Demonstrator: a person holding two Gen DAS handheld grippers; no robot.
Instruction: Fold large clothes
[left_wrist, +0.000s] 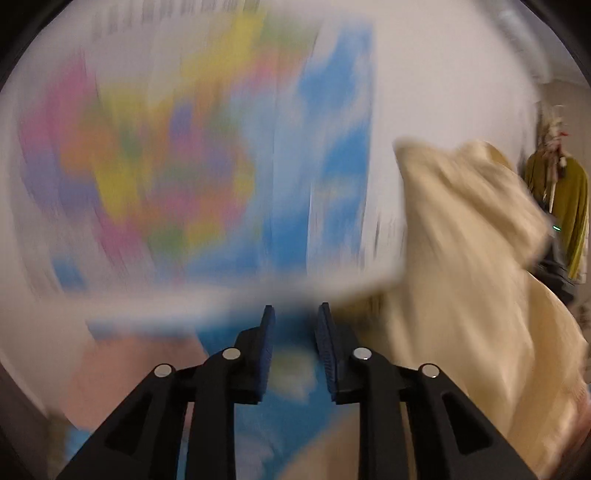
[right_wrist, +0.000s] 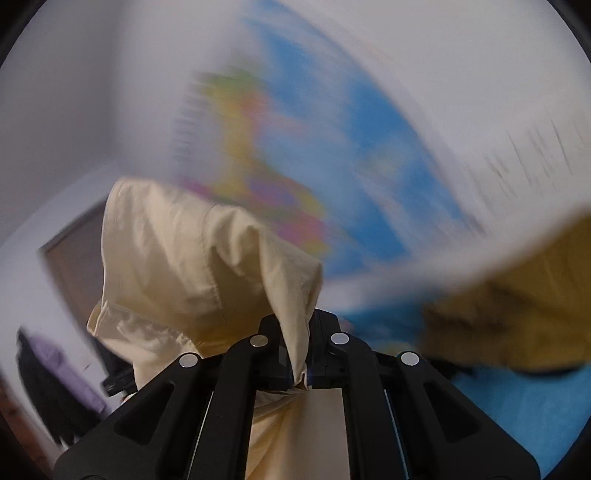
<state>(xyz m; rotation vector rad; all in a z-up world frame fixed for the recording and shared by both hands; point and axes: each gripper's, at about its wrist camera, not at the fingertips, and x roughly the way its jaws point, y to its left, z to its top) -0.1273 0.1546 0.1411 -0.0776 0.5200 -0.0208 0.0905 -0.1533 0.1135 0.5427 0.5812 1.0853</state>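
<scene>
While blurred, right gripper (right_wrist: 308, 369) pinching cream garment (right_wrist: 192, 258), seemingly no containers

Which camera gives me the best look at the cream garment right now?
The right wrist view: the cream garment is fairly sharp there, pinched in the right tongs. The left wrist view shows it blurred, off to the right, clear of the left tongs.

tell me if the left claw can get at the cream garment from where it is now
Probably yes. The left claw is open with nothing between its pads, and the cream garment hangs just to its right, held by the right claw. Nothing visible blocks the way, though blur hides detail.
</scene>
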